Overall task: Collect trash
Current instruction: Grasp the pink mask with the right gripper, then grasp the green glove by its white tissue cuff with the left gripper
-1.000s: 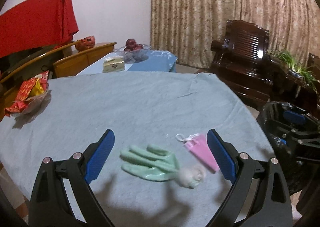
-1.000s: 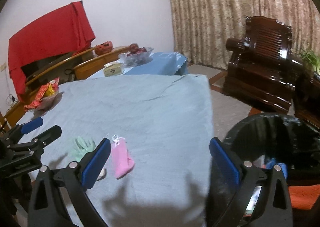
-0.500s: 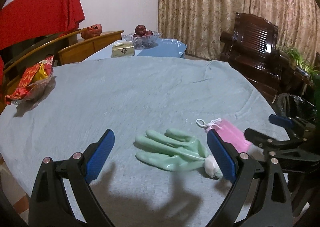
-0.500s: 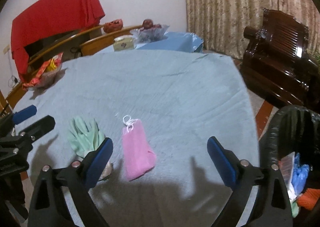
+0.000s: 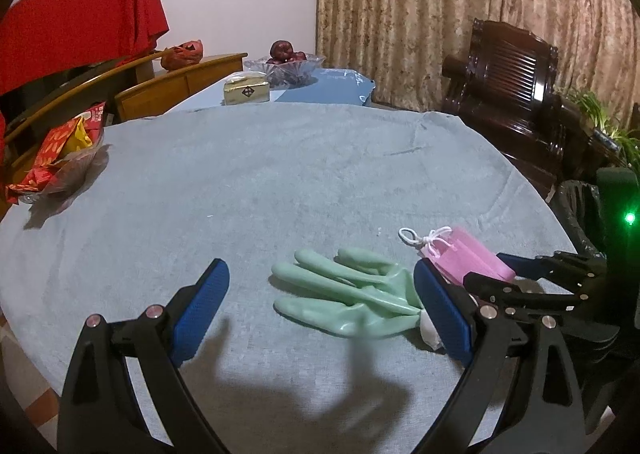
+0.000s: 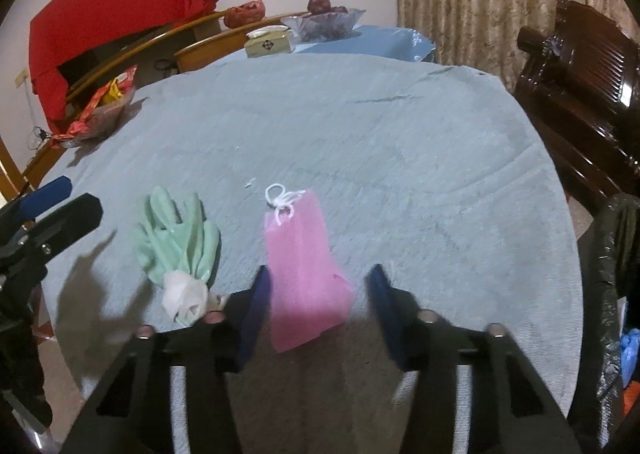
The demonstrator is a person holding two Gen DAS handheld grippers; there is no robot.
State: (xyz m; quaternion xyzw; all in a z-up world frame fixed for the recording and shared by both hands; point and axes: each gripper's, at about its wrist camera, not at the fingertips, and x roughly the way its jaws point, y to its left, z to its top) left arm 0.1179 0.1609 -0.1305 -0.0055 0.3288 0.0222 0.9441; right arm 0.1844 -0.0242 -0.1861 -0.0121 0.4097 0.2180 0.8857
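Observation:
A pink face mask (image 6: 304,266) with white ear loops lies on the grey-blue tablecloth (image 6: 360,134). My right gripper (image 6: 320,314) is around the mask's near end. Its jaws are closing, and a gap still shows at the right pad. Left of the mask lies a pale green rubber glove (image 6: 176,238) with a white wad at its cuff. In the left wrist view my left gripper (image 5: 320,314) stands open low over the glove (image 5: 344,294). The mask (image 5: 468,254) and the right gripper (image 5: 528,278) are just beyond its right finger.
A black bin bag (image 6: 612,254) holding scraps stands off the table's right edge. A bowl of red snack packets (image 5: 60,158) sits at the far left. A tissue box (image 5: 246,92) and a fruit bowl (image 5: 288,62) are at the back. Dark wooden chairs (image 5: 520,94) stand on the right.
The right gripper has swung left from above the bin and come down over the pink mask, its jaws narrowing from wide open. The left gripper sank slightly towards the glove.

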